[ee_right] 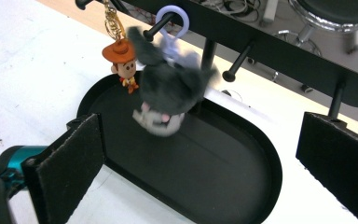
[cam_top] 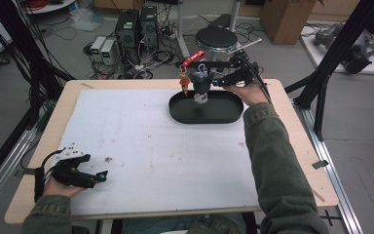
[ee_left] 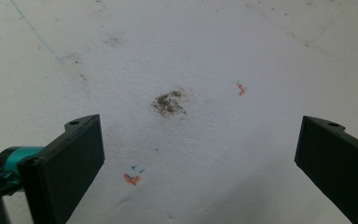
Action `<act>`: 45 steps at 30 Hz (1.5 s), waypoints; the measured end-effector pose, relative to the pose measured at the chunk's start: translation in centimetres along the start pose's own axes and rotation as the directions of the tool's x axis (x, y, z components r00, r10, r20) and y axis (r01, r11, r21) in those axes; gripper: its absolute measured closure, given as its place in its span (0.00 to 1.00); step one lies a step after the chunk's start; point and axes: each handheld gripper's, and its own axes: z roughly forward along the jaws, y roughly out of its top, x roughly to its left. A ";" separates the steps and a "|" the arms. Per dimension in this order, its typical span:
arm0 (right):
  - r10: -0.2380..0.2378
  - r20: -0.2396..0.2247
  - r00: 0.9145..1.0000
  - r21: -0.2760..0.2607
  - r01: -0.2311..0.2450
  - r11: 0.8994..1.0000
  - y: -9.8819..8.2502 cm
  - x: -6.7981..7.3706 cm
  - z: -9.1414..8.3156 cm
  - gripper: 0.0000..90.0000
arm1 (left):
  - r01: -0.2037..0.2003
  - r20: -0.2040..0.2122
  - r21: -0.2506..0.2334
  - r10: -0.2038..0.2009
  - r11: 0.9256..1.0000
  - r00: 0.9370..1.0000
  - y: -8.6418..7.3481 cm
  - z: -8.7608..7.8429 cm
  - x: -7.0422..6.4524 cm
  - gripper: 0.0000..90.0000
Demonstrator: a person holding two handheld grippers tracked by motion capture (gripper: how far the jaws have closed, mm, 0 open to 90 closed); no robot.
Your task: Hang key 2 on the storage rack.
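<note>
A grey plush [ee_right: 170, 88] hangs by a pale lilac loop [ee_right: 172, 18] from a black peg on a rack [ee_right: 279, 49], which stands along the far side of a black oval tray [ee_right: 242, 196]. The plush is fuzzy dark grey on top, with a lighter grey and pink part underneath, and it is blurred in the right gripper view. It dangles above the tray's far half without touching the tray floor. Just beside it, on the next peg, a small cowboy charm [ee_right: 123, 63] with an orange hat hangs from a gold chain over the tray's rim. In the high view a red tag [cam_top: 193, 59] shows at the rack's top, beyond the tray.

The right gripper [cam_top: 214, 80] is held over the tray's far right end, its jaws wide apart with nothing between them; the plush is ahead of them, free of both pads. The left gripper [cam_top: 102, 176] rests well apart from the tray, at the near left of the mat, jaws spread wide and empty over a dark smudge [ee_left: 169, 102] and small orange marks.

The tray sits on a white mat [cam_top: 151, 156], scuffed and stained, that covers most of a pale wooden table [cam_top: 302, 146]. Beyond the tray lie a grey floor, two computer towers [cam_top: 137, 29] with tangled cables, a round black stool [cam_top: 216, 38] and a cardboard box [cam_top: 285, 17]. Black frame struts rise at both sides.
</note>
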 end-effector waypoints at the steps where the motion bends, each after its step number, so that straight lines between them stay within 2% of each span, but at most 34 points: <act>1: 0.003 -0.005 1.000 -0.007 -0.003 1.000 -0.3 -0.1 -0.2 0.01 | 0.000 0.000 0.002 0.000 1.000 1.000 0.0 0.0 0.0 0.02; 5: -0.005 -0.026 1.000 -0.002 0.005 1.000 -1.3 -0.3 -0.7 0.01 | -0.001 -0.001 0.001 0.001 1.000 1.000 0.0 0.0 0.0 0.02; 9: 0.009 -0.082 0.997 -0.049 -0.013 0.999 -2.4 -0.3 -1.6 0.01 | 0.003 -0.003 0.002 -0.003 1.000 1.000 0.0 0.0 0.0 0.02; 11: -0.007 -0.075 0.997 -0.044 0.003 0.999 -3.0 -0.3 -1.7 0.01 | 0.004 -0.003 0.004 -0.003 1.000 1.000 0.0 0.0 0.0 0.02; 14: 0.011 -0.088 0.996 -0.066 -0.016 0.998 -4.0 -0.4 -1.9 0.01 | 0.007 -0.002 0.000 -0.007 1.000 1.000 0.0 0.0 0.0 0.02; 16: 0.013 -0.085 0.996 -0.043 -0.017 0.999 -4.5 -0.4 -1.8 0.01 | 0.007 -0.003 0.000 -0.007 1.000 1.000 0.0 0.0 0.0 0.02; 20: 0.027 -0.107 0.994 -0.081 -0.036 0.996 -5.7 -0.4 -2.1 0.01 | 0.007 -0.002 -0.003 -0.007 1.000 1.000 0.0 0.0 0.0 0.02; 22: 0.025 -0.104 0.994 -0.073 -0.033 0.997 -6.3 -0.4 -2.2 0.01 | 0.002 -0.004 -0.004 -0.002 1.000 1.000 0.0 -0.1 0.1 0.02; 30: 0.038 -0.113 0.993 -0.138 -0.054 0.989 -9.2 -0.5 -2.5 0.01 | 0.008 -0.005 -0.011 -0.008 1.000 1.000 0.0 -0.1 0.0 0.02; 37: 0.059 -0.130 0.990 -0.170 -0.081 0.982 -11.1 -0.6 -3.5 0.01 | 0.009 -0.007 -0.013 -0.009 1.000 1.000 0.0 -0.1 0.1 0.02; 45: 0.059 -0.094 0.994 -0.177 -0.075 0.981 -13.1 -0.9 -4.0 0.01 | 0.010 -0.009 -0.009 -0.011 1.000 1.000 0.0 -0.1 0.1 0.02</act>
